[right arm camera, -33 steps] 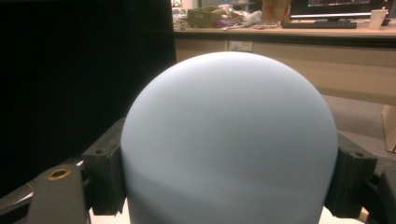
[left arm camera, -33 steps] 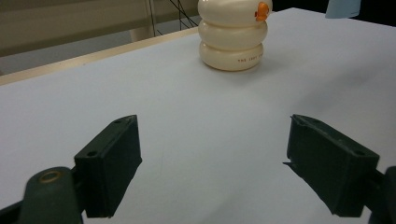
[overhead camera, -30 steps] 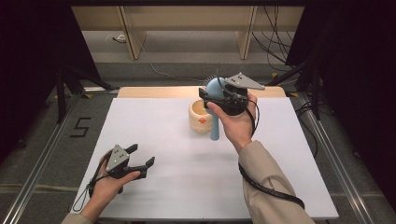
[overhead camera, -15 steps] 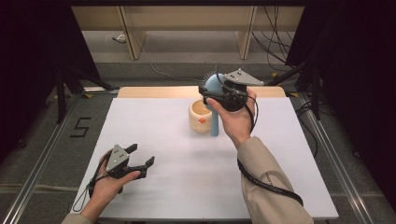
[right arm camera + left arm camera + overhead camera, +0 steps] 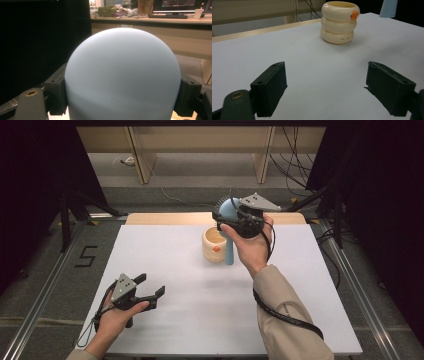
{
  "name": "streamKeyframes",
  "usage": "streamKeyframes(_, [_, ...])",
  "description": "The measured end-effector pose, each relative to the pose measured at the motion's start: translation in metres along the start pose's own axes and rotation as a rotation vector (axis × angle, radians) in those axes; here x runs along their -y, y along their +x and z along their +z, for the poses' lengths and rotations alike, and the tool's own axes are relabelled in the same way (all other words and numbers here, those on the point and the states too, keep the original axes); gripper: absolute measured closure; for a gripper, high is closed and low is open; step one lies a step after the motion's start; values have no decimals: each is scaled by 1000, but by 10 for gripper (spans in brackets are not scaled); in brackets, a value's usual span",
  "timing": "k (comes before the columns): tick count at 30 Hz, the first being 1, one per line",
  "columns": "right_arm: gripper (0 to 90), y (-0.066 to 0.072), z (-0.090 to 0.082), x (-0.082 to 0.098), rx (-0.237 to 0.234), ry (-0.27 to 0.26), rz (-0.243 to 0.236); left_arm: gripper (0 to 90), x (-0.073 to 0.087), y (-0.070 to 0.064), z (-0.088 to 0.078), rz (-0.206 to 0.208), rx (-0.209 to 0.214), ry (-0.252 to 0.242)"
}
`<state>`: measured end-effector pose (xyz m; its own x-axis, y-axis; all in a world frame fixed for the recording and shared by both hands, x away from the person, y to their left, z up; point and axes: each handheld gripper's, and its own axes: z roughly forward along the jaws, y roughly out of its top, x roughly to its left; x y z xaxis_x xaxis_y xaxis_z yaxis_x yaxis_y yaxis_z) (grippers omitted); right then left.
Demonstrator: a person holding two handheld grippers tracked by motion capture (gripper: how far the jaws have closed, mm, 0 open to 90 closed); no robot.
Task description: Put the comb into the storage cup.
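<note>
A black numeral "5" [image 5: 86,256] marks the floor, at nine o'clock from the table [image 5: 165,247]. Small dark lettering beginning "THE" (remainder illegible) runs along the cream cup's [image 5: 339,23] lowest ring.

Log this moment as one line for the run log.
right gripper: shut on blue hairbrush, handle down beside cream cup | left gripper: jaws open, nothing between, low over white table
</note>
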<state>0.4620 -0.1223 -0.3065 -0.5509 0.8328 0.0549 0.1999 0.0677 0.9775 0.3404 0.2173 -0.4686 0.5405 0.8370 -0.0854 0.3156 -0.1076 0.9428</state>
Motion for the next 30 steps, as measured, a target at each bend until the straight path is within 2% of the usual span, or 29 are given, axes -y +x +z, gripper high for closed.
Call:
streamKeyframes(7, [205, 0, 2, -1, 0, -3, -1, 161, -3, 0, -2, -35, -8, -7])
streamKeyframes(30, [204, -9, 14, -3, 22, -9, 1, 158, -2, -1, -1, -21, -8, 4])
